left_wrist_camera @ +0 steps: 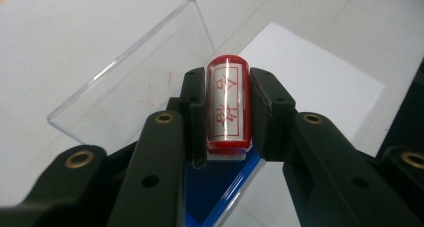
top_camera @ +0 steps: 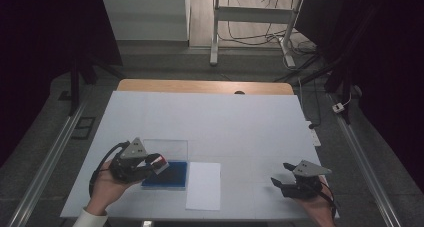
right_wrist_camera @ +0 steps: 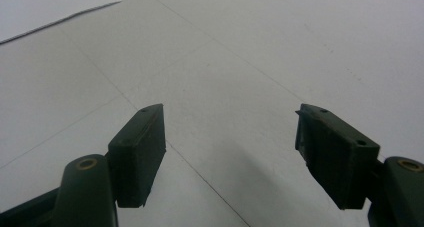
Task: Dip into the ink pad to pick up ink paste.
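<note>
Stamp (left_wrist_camera: 228,107) base hidden between tool (left_wrist_camera: 227,118) pads.

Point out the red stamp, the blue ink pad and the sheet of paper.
red stamp (left_wrist_camera: 228,109): left gripper view, on its clear labelled side.
blue ink pad (top_camera: 170,174): high view, on its blue surface.
sheet of paper (top_camera: 204,187): high view, at its middle.

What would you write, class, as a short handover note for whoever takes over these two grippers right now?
Left gripper: shut on the red cylindrical stamp, held over the blue ink pad in its case with the clear lid open.
Right gripper: open, nothing held, above bare table.
White paper sheet: flat beside the pad, no visible print.
Done: stamp picked up.
Left, probably: ink it, stamp the sheet.
</note>
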Action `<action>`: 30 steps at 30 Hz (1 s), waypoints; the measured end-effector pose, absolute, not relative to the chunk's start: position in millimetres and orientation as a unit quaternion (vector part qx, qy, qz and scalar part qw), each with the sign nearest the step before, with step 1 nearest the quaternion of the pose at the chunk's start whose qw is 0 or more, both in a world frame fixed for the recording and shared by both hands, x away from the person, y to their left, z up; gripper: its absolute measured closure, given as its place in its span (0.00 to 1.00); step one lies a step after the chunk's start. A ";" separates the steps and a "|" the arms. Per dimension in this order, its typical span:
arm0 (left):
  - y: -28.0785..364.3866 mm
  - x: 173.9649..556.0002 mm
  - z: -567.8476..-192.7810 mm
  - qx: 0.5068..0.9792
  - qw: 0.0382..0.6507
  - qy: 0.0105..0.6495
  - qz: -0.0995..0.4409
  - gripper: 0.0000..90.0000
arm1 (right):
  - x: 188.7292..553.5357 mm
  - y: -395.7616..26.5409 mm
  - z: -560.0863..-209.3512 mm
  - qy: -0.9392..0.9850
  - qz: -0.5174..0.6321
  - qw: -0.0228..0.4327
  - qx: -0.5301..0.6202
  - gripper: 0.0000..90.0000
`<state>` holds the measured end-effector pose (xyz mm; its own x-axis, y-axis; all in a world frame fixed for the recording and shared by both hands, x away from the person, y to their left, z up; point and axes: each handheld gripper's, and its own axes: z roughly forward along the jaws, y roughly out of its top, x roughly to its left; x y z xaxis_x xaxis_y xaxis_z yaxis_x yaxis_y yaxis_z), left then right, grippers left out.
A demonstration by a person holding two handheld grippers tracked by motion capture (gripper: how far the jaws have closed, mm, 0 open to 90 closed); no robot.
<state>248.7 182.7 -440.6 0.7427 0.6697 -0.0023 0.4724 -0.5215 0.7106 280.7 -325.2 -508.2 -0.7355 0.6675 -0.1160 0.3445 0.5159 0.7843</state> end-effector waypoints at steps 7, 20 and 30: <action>178.8 255.2 -454.1 0.867 0.344 0.339 0.122 0.78 | 280.5 -325.6 -507.8 0.845 0.391 0.207 0.299 0.31; 171.7 263.5 -474.2 0.878 0.312 0.346 0.113 0.78 | 280.5 -325.5 -508.6 0.846 0.390 0.206 0.299 0.31; 168.0 266.3 -483.1 0.882 0.297 0.348 0.113 0.78 | 280.7 -325.7 -509.1 0.846 0.389 0.206 0.300 0.31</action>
